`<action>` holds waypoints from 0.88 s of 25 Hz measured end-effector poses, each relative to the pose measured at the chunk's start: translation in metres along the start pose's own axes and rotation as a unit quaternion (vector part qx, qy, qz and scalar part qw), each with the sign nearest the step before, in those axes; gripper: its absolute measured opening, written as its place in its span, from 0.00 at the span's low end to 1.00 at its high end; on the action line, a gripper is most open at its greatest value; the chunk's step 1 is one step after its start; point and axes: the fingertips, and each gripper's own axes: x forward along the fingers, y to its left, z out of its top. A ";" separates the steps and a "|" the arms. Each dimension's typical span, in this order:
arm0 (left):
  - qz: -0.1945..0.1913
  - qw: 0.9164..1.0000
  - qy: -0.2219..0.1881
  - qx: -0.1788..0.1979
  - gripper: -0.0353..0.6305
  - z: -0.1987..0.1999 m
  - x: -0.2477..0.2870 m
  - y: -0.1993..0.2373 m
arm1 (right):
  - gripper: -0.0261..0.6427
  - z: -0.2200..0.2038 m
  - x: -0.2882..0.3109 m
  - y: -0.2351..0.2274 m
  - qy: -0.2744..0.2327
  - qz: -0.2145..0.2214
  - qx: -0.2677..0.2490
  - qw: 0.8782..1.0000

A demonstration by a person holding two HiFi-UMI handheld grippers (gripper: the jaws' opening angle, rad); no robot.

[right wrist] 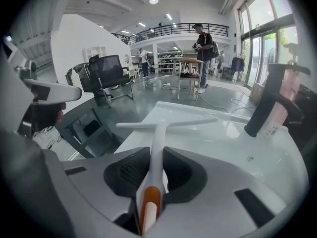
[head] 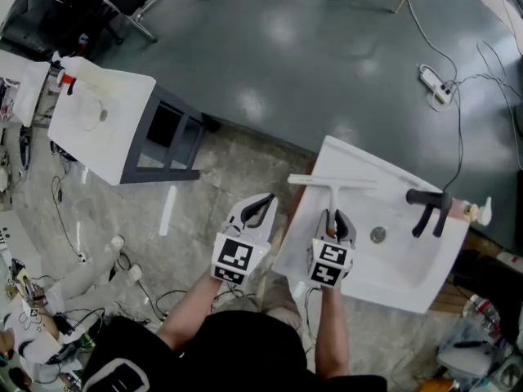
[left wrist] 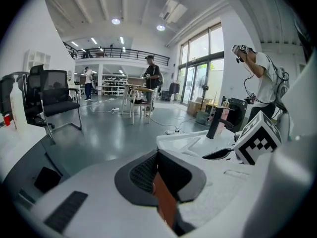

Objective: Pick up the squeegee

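The white squeegee [head: 331, 183] lies on the left part of a white sink [head: 400, 264], blade across the far end and handle toward me. My right gripper [head: 335, 217] is over the sink's near left edge, shut on the handle. In the right gripper view the squeegee [right wrist: 158, 133] runs straight out between the dark pads [right wrist: 130, 171], which press its handle from both sides; its orange end shows at the bottom. My left gripper [head: 263, 207] hangs left of the sink, above the floor. Seen in the left gripper view, my left gripper [left wrist: 157, 163] has its jaws together and holds nothing.
A black faucet [head: 429, 207] and a pump bottle [head: 478, 211] stand at the sink's right end, a drain [head: 377, 235] in the middle. A second white sink on a grey stand [head: 98, 117] is at the left. A power strip [head: 437, 84] and cables lie on the floor.
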 end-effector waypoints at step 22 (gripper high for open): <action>0.012 0.998 -0.062 0.027 0.06 0.022 -0.078 -0.031 | 0.15 0.023 -0.085 0.007 -0.083 -0.002 -0.004 0.997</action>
